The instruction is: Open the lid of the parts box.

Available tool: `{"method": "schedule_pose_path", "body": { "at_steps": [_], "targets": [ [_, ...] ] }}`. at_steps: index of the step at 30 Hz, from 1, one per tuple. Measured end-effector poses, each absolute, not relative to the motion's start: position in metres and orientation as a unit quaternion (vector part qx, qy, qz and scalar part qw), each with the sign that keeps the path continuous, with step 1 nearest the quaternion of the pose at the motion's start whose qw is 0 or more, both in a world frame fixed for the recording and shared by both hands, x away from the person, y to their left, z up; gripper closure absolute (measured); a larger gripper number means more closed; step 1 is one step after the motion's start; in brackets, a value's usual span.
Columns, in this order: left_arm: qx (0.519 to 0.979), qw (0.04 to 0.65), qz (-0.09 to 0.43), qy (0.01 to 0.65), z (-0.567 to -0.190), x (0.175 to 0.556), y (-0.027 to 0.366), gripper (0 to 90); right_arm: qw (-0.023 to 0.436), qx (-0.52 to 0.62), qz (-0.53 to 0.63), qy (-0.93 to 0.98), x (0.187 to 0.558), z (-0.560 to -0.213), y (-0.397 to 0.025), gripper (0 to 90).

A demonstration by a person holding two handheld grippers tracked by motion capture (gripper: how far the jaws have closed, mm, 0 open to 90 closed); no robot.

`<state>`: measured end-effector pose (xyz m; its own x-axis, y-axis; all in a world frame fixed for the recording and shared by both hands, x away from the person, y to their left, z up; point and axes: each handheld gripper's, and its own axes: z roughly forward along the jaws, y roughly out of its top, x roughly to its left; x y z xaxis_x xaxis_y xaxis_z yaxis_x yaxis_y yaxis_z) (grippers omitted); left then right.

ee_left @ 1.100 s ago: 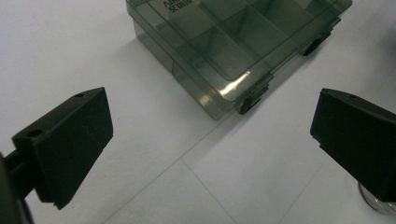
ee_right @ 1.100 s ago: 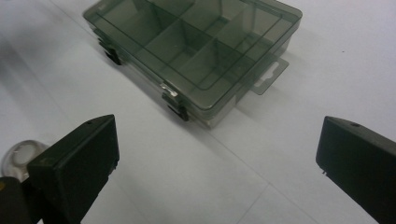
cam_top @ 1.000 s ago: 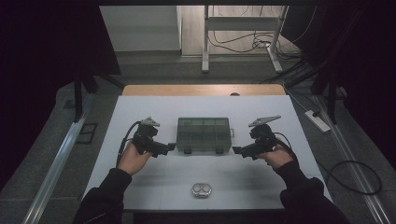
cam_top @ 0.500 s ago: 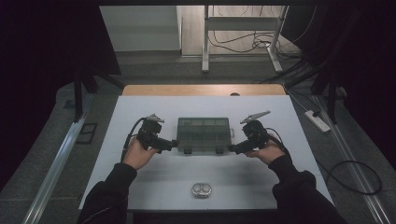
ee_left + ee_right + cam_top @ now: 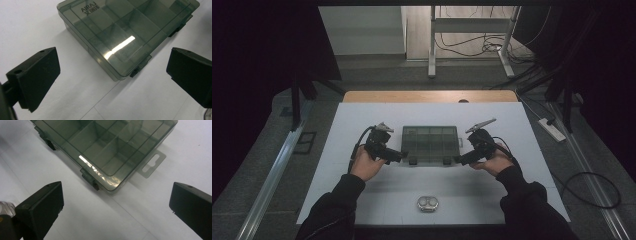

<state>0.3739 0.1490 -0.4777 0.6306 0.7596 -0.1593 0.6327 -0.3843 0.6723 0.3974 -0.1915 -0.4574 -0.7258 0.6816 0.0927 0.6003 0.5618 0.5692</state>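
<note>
White table (image 5: 362, 200): flat matte surface with faint seam lines, a bare wood strip along its far edge. Dark floor and cables beyond it

Organizer box (image 5: 431, 144) sits mid-table, lid closed. Smoky translucent grey-green plastic, rectangular, glossy lid throwing a bright glare streak. Divider walls visible through the lid, splitting it into rectangular compartments. "AIRAJ" moulded near one corner (image 5: 88, 10). Dark latches (image 5: 89, 180) on the near long edge, two of them. Clear hang tab (image 5: 152, 163) with a slot cut-out sticks out from the short end on the right gripper's side

Left gripper (image 5: 402, 155): black, held in the person's left hand (image 5: 367, 165), cable looping back. Tip is just beside the box's near-left corner. In the left gripper view the jaws stand wide apart, blocky matte black pads, the box corner and one latch lying ahead between them, nothing gripped; can't tell if the tip touches the box

Right gripper (image 5: 458, 160): black, grey plate on top, in the right hand (image 5: 494, 162). Tip at the near-right corner of the box. Jaws spread wide here too, box corner and hang tab ahead between them, pads clear of the plastic

Small rounded metallic object (image 5: 427, 203) with two circular recesses, shiny, near the front edge of the table, well apart from box and both grippers
</note>
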Motion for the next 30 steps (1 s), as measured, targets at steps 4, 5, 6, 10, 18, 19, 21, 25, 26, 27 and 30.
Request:
{"method": "schedule_pose_path", "body": {
  "at_steps": [4,5,6,10,18,19,21,25,26,27,30],
  "targets": [
    [0.828,0.363,0.095,0.417,-0.48,0.372,0.148,0.0,0.069,0.361,0.286,0.885,0.396,-0.461,-0.19,2.1],
    [0.829,0.362,0.097,0.415,-0.481,0.371,0.148,0.0,0.067,0.361,0.284,0.886,0.396,-0.463,-0.189,4.2],
    [0.829,0.362,0.097,0.415,-0.481,0.371,0.148,0.0,0.067,0.361,0.284,0.886,0.396,-0.463,-0.189,4.2],
    [0.829,0.364,0.096,0.413,-0.484,0.369,0.147,0.0,0.067,0.353,0.279,0.89,0.393,-0.466,-0.189,11.9],
    [0.831,0.365,0.09,0.41,-0.49,0.368,0.149,0.0,0.071,0.342,0.265,0.899,0.392,-0.473,-0.191,40.2],
    [0.83,0.367,0.089,0.41,-0.491,0.368,0.15,0.0,0.068,0.338,0.263,0.901,0.392,-0.474,-0.192,46.0],
    [0.831,0.368,0.086,0.409,-0.492,0.369,0.151,0.0,0.068,0.337,0.26,0.902,0.392,-0.474,-0.192,49.3],
    [0.827,0.379,0.079,0.407,-0.495,0.37,0.154,0.0,0.068,0.331,0.245,0.908,0.393,-0.479,-0.193,64.9],
    [0.825,0.384,0.077,0.407,-0.495,0.37,0.154,0.0,0.067,0.33,0.242,0.91,0.393,-0.48,-0.193,68.0],
    [0.825,0.385,0.077,0.406,-0.495,0.37,0.154,0.0,0.068,0.328,0.239,0.911,0.393,-0.481,-0.193,71.3],
    [0.826,0.387,0.082,0.401,-0.495,0.37,0.154,0.0,0.061,0.328,0.245,0.91,0.394,-0.483,-0.193,80.0]
  ]
}}
